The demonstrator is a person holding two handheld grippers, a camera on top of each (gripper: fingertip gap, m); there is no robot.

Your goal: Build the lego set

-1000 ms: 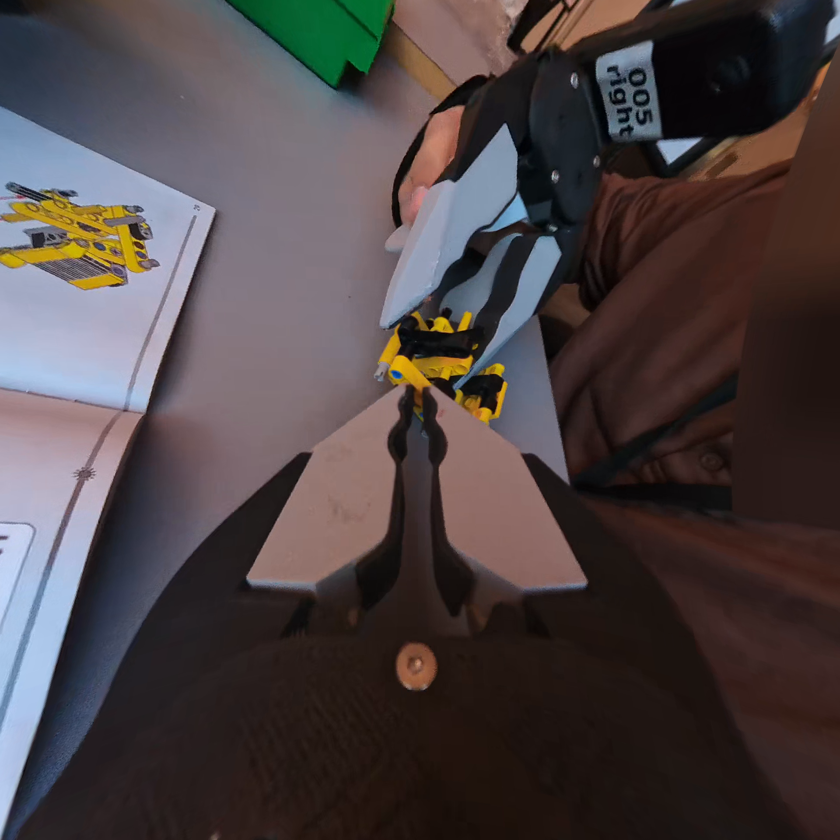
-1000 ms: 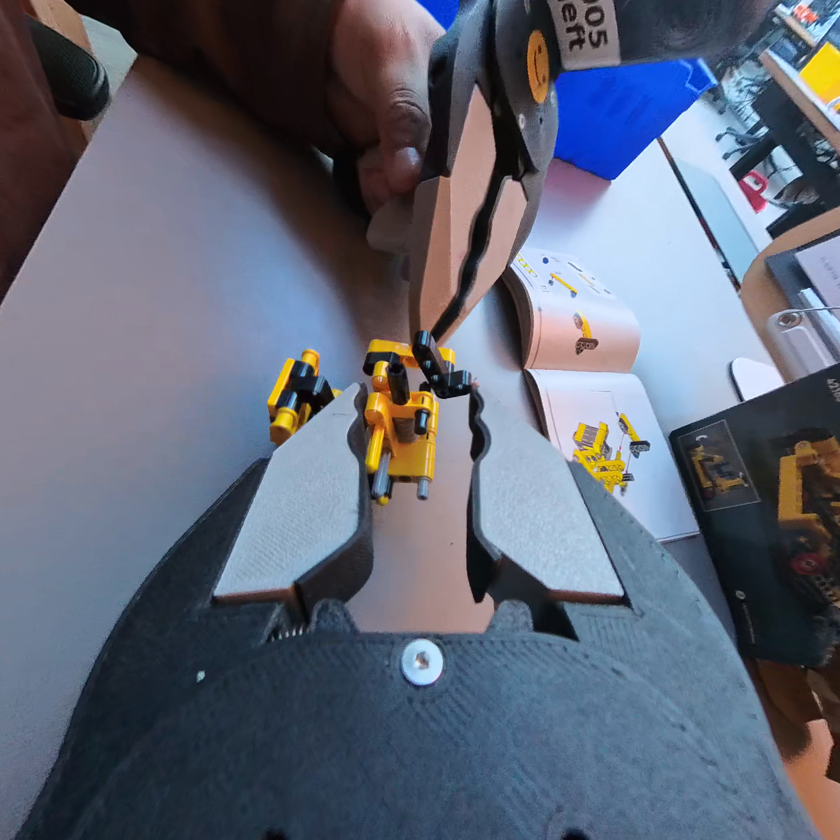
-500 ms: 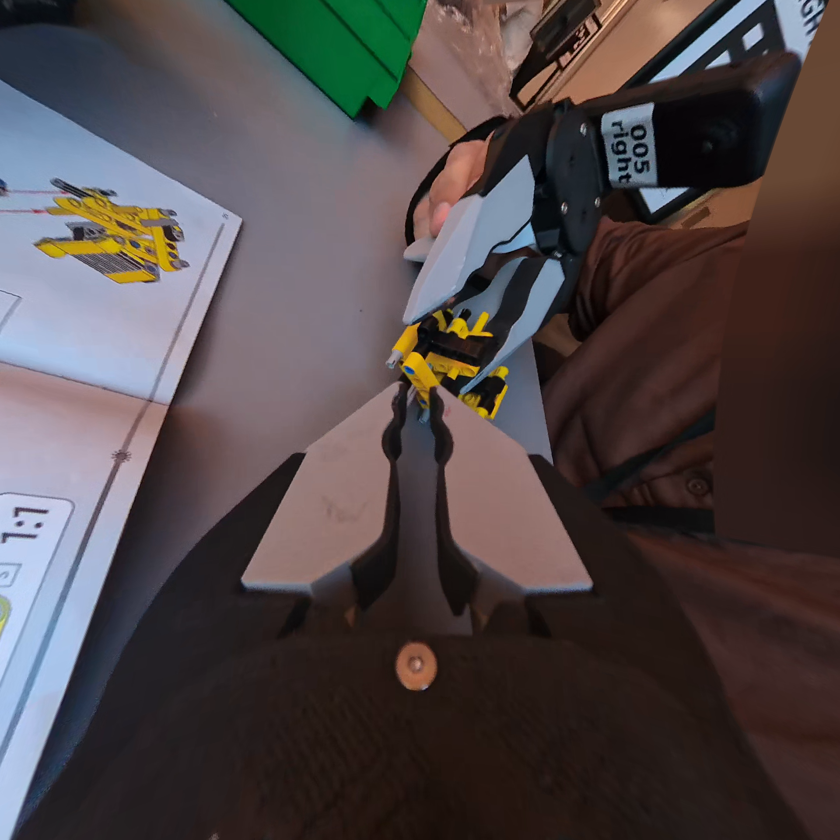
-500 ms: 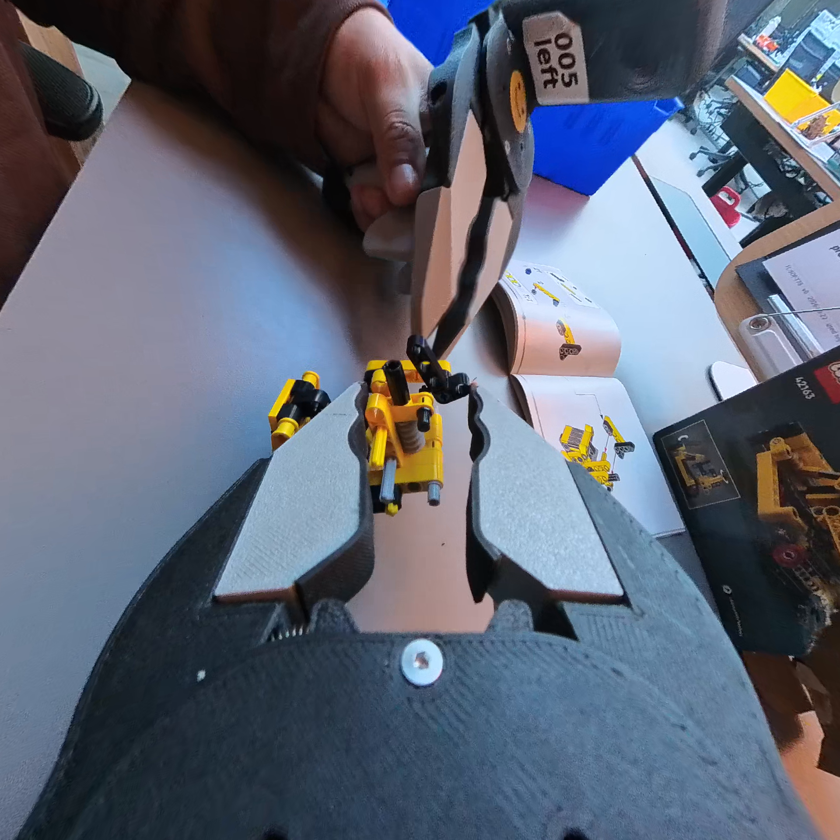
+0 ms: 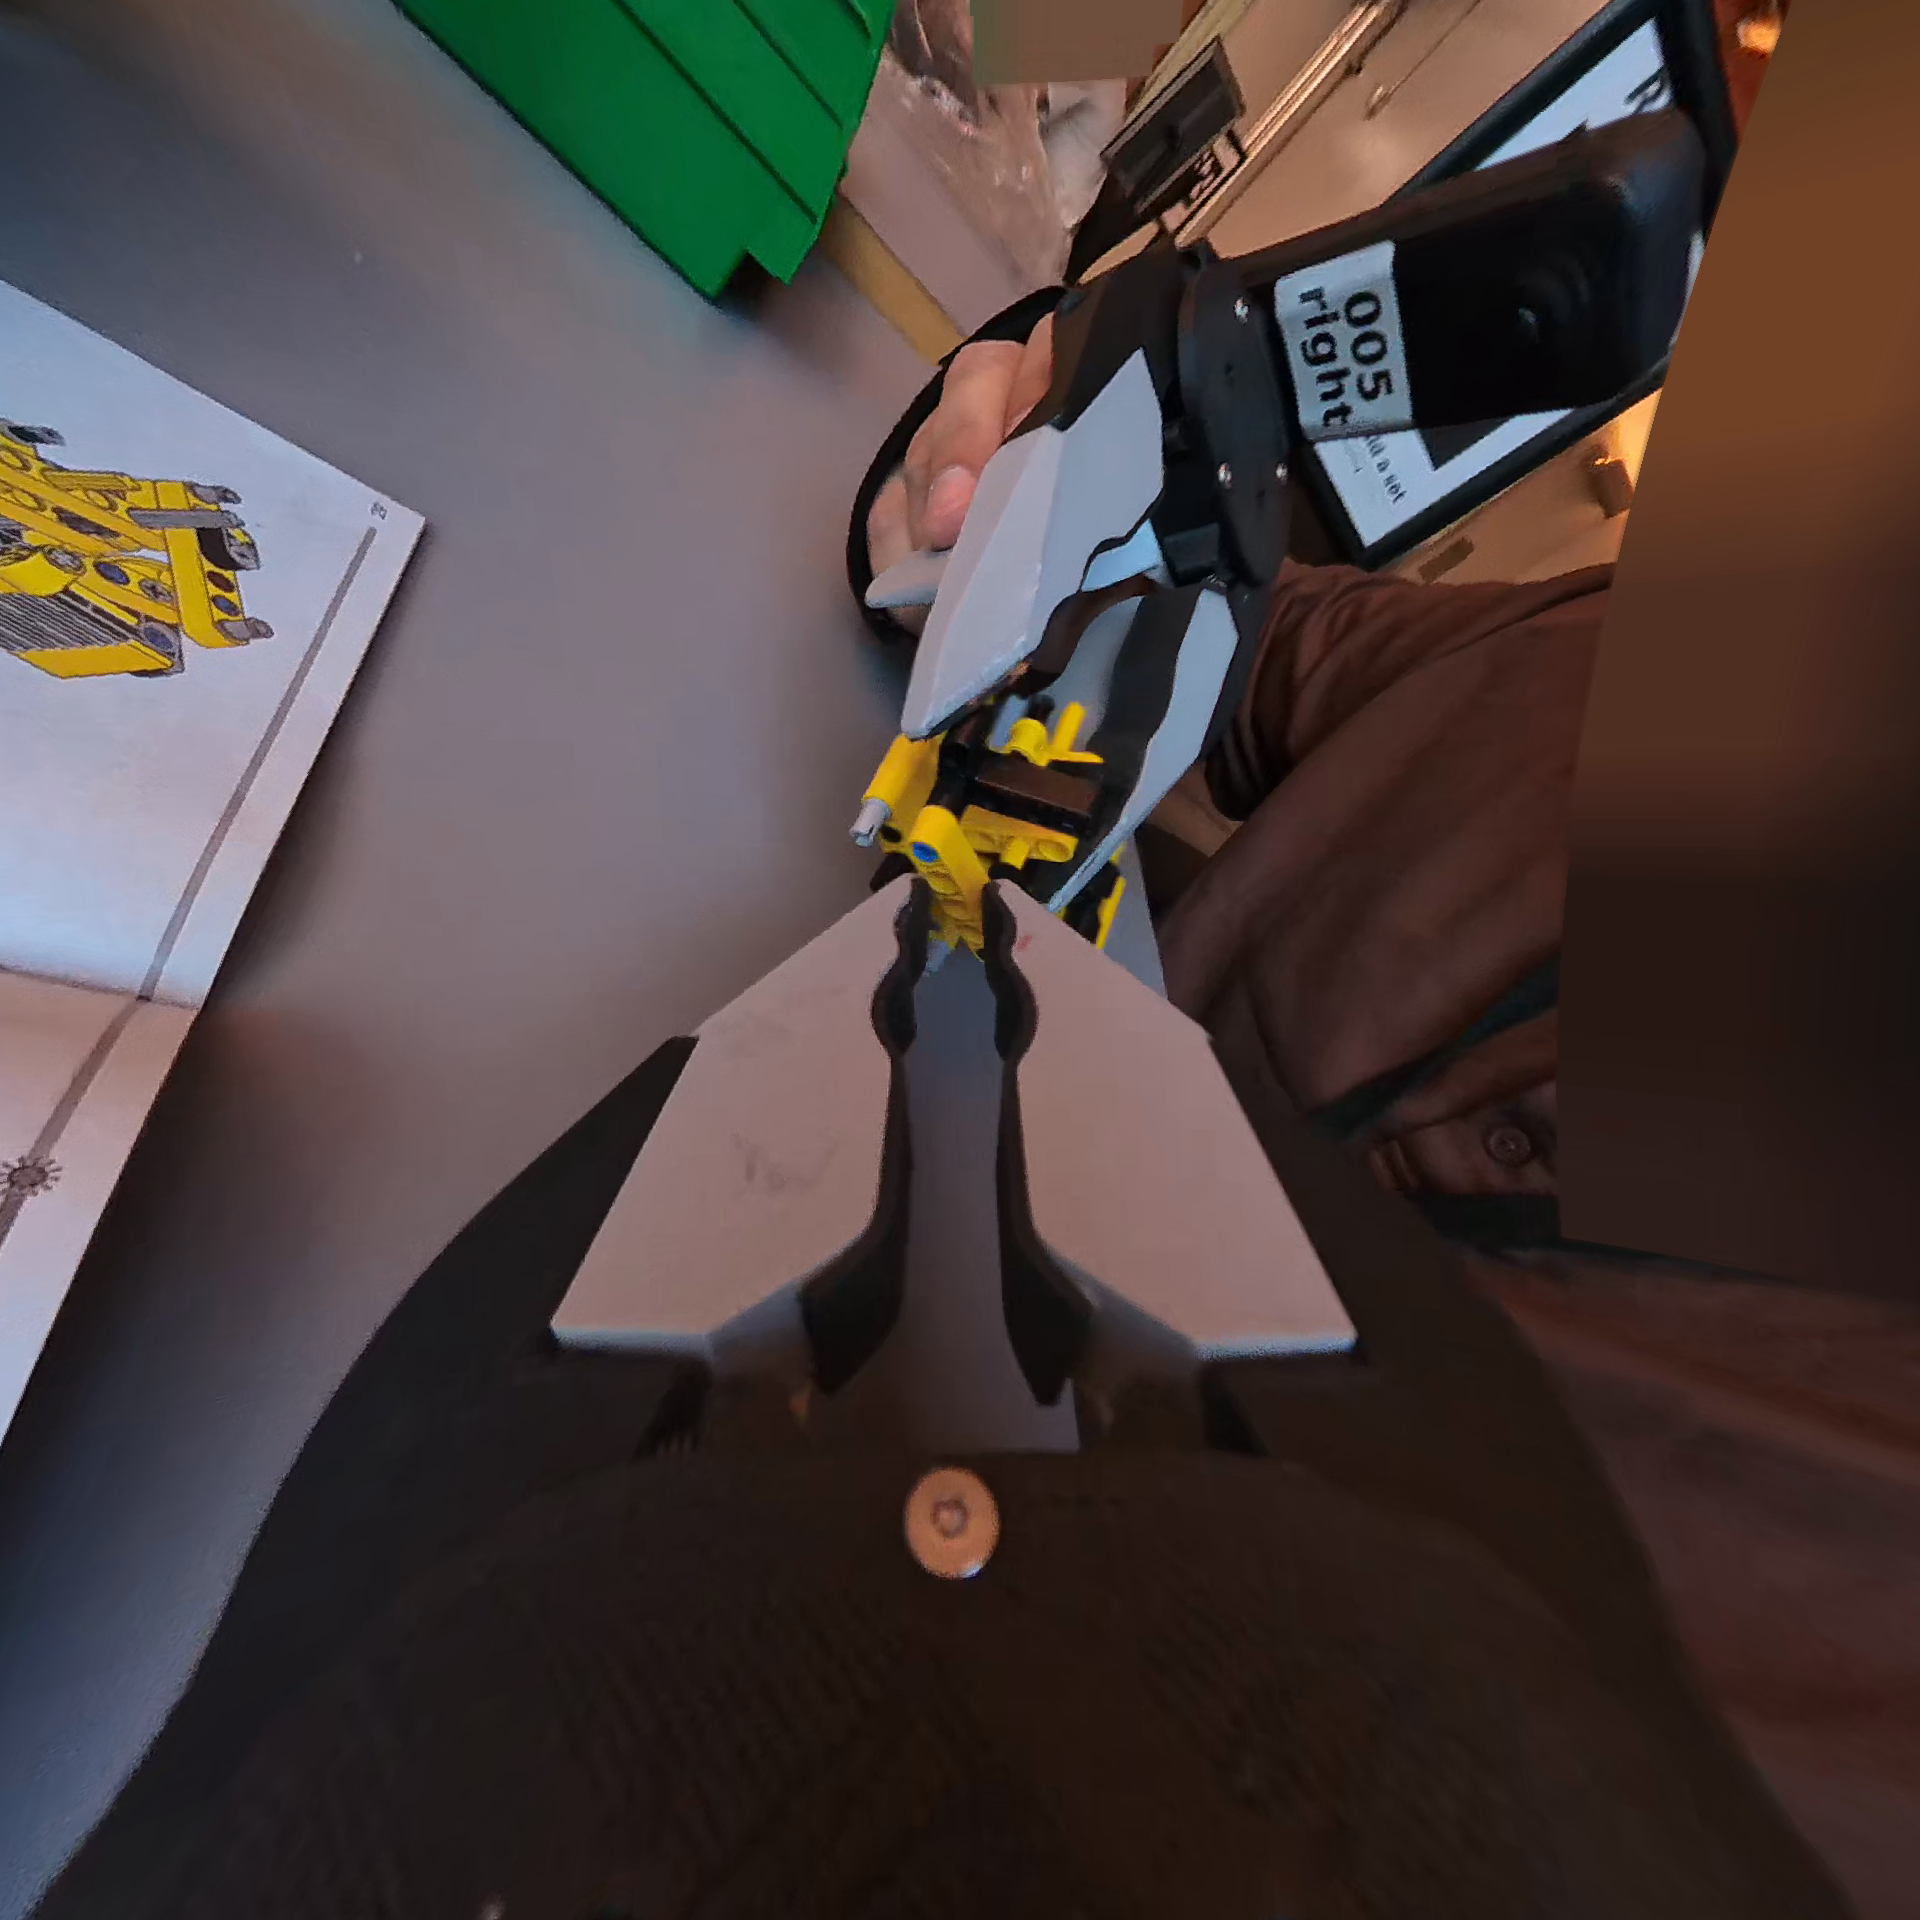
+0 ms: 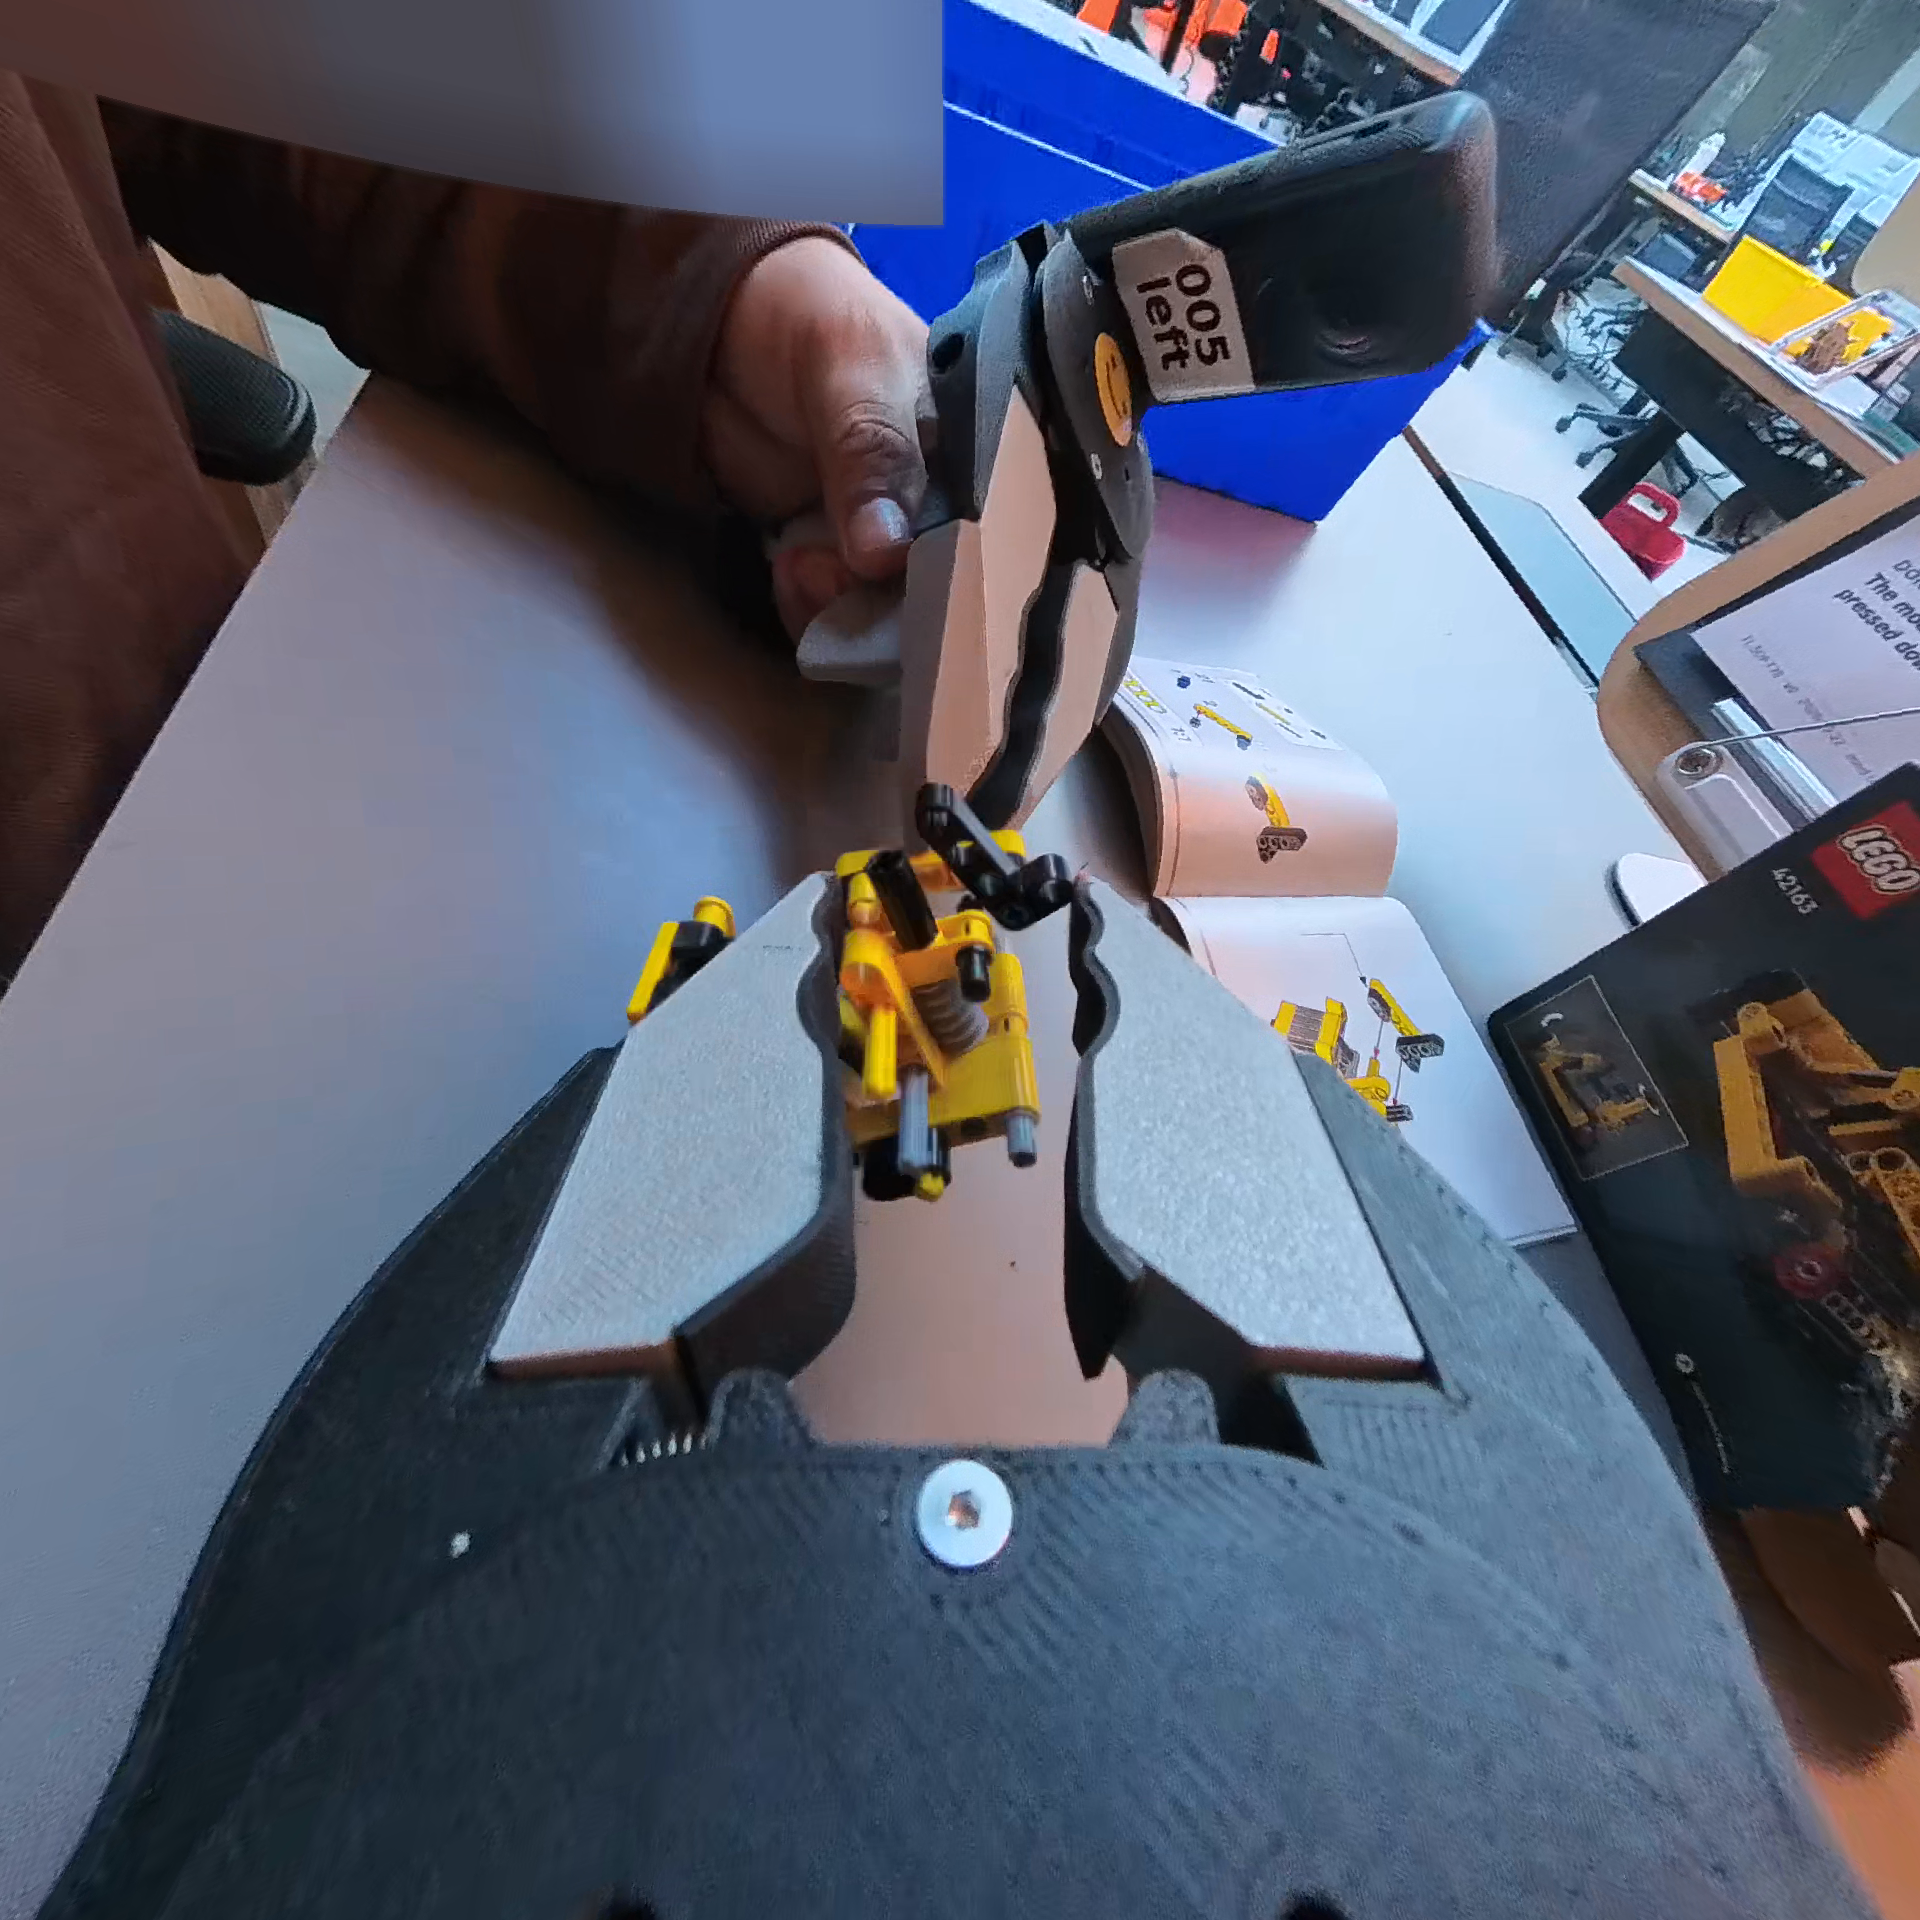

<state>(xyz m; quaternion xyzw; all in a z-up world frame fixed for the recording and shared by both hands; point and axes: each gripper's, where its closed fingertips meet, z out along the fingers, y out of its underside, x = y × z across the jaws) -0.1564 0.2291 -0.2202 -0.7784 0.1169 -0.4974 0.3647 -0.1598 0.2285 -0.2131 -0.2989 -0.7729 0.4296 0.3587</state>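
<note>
While the right claw (image 6: 951, 914) clamps the yellow sub-assembly (image 6: 935, 1023), the left claw (image 6: 977, 805) pinches an unseated black beam (image 6: 987, 857); most building remains.

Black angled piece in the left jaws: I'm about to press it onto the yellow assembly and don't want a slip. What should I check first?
1. left gripper jaws closed on the black angled piece: ok.
2. right gripper jaws holding the yellow assembly: ok, the left wrist view shows a finger on each side.
3. Piece lined up with the assembly's far end: ok, it sits right at it.
4. Piece already seated: cannot tell.
5. small yellow-and-black subassembly on the table out of the way: ok, off to the side of the right jaws.
6. instruction booklet open and in view: ok.
</note>
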